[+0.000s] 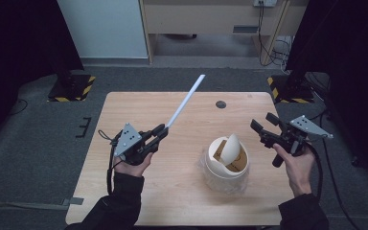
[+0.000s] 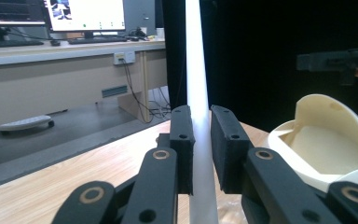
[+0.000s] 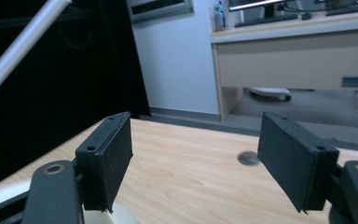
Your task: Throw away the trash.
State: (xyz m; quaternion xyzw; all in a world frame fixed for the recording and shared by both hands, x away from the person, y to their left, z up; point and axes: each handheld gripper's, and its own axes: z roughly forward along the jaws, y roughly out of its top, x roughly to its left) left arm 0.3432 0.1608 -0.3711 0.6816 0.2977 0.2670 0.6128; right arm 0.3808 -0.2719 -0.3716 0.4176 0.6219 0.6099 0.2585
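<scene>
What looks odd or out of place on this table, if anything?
The cream bin's swing lid stands tipped up on edge, leaving the opening exposed, and its clear liner bunches around the base. The left tool holds a long white rod slanting up over the table. Nothing looks spilled or broken.

The table (image 1: 139, 206) is mostly bare wood. A cream bin (image 1: 226, 165) with a tilted swing lid stands right of centre, between the two hands, blocking the near-right middle. A long white rod (image 1: 186, 101), clamped in the left gripper (image 1: 160, 132), slants up and far-right over the far centre. The right gripper (image 1: 263, 125), jaws spread wide, hovers beside the bin. The left side lies open.
</scene>
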